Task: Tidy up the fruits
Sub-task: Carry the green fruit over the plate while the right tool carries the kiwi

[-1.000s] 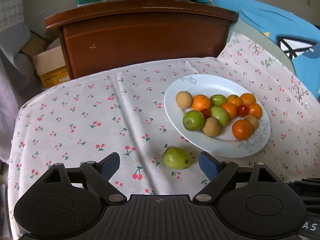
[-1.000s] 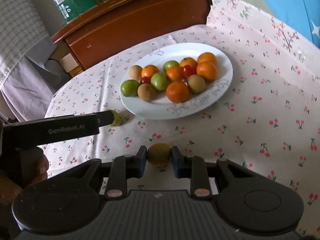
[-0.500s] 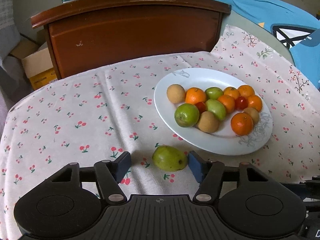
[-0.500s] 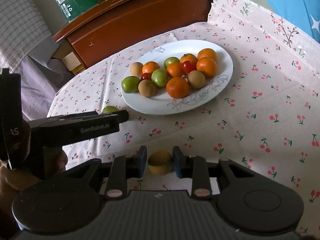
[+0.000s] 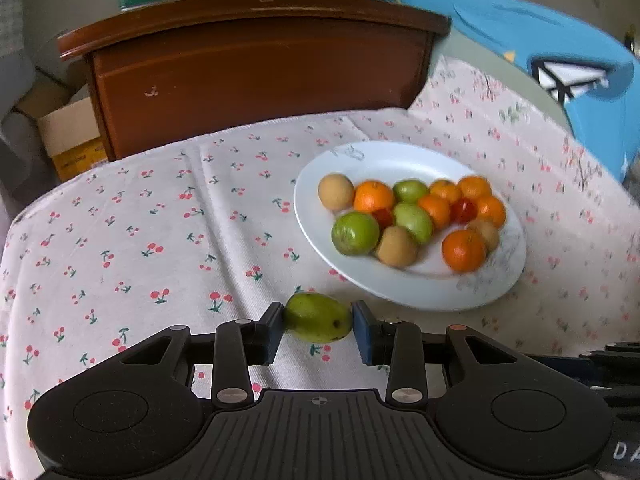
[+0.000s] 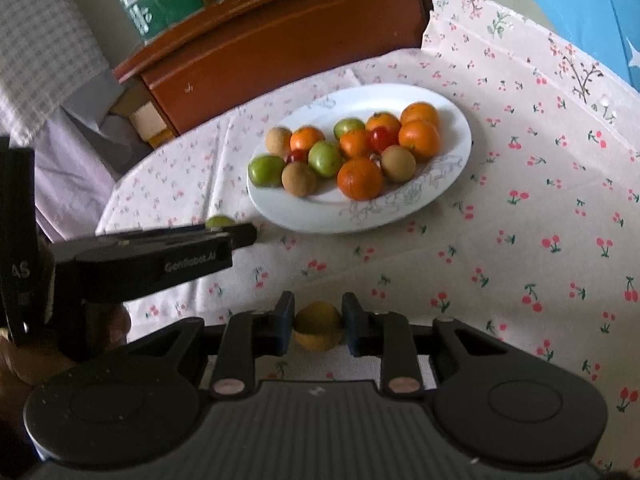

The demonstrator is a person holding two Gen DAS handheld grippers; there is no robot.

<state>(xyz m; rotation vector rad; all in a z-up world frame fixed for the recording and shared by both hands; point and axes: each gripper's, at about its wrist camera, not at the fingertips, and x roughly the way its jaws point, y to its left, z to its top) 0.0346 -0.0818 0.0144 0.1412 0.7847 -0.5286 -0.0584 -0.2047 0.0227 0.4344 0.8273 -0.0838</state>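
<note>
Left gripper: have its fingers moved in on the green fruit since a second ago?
Yes. The left gripper jaws are closing: they stood wide of the green fruit before, and now both fingers flank it on the cherry-print tablecloth.

Green fruit [image 6: 219,221] mostly hidden behind left tool [image 6: 244,236]; plate [image 5: 424,292] fruits perhaps motion-blurred.

Bare tablecloth [image 5: 132,240] leftward; plate [image 5: 420,292] crowding the right.

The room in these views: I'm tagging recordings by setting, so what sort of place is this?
Probably a lived-in home, perhaps a dining corner. A cherry-print tablecloth covers the table, a white plate holds mixed fruit, a dark wooden chair back stands behind it, and cardboard boxes sit beyond.
</note>
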